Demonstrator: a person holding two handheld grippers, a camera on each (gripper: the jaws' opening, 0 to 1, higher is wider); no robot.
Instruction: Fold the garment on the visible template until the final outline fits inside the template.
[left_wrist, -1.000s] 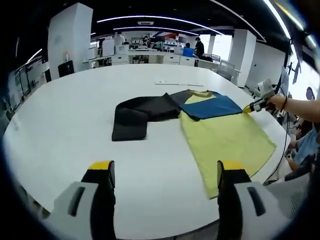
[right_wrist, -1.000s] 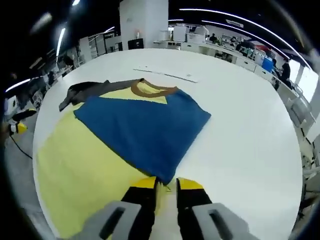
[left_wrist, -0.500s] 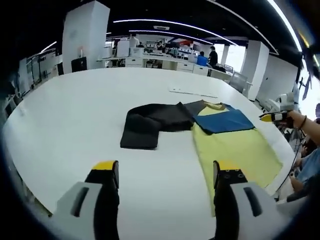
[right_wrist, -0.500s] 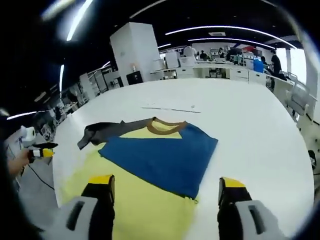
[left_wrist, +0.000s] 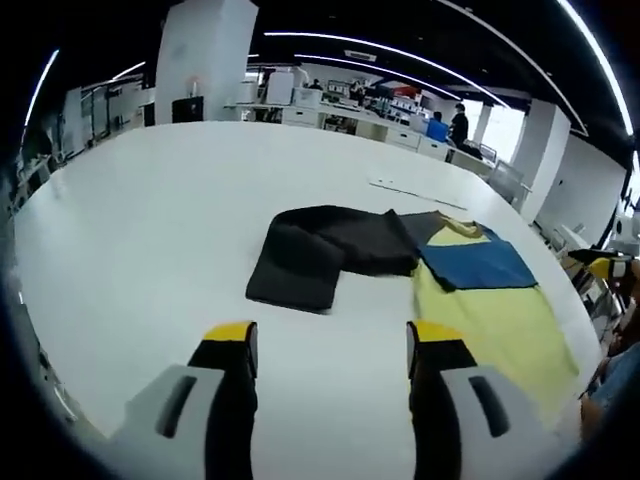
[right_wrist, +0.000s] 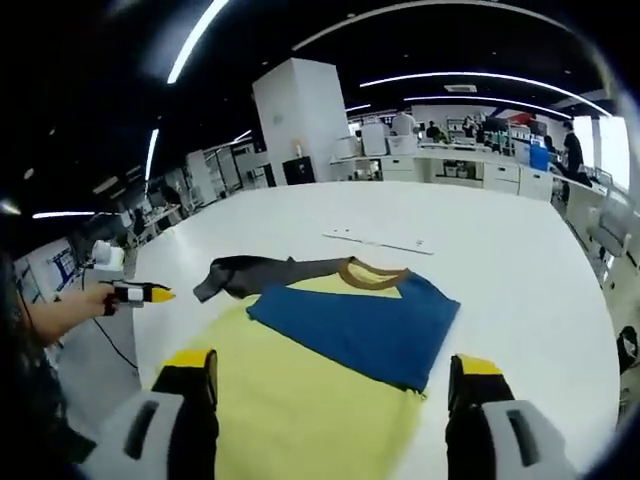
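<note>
Left gripper (left_wrist: 330, 345): jaws are seen spread wide over bare tabletop, nothing is held or touched between them; in the right gripper view it (right_wrist: 150, 294) is seen far left, carried in a hand (right_wrist: 95, 300), beyond the table edge

Right gripper (right_wrist: 335, 375): jaws are spread wide apart, nothing is gripped; the yellow cloth is seen between and beyond the yellow tips, and contact cannot be told

Garment (left_wrist: 400, 265): laid flat on the white table (left_wrist: 150, 200), to the right of centre in the left gripper view; the black sleeve part (left_wrist: 310, 250) is folded over on the left, the blue sleeve (left_wrist: 478, 265) is folded across the yellow body (left_wrist: 500, 330) on the right

Garment in right gripper view (right_wrist: 330, 370): yellow body lies near, the blue fold (right_wrist: 360, 325) across it, brown collar (right_wrist: 372, 273) at the far side, dark sleeve (right_wrist: 245, 275) trailing far left

Template: a thin pale strip (right_wrist: 375, 241) is seen on the table beyond the collar; whether this is the template cannot be told

Background: office desks and people are seen far off
</note>
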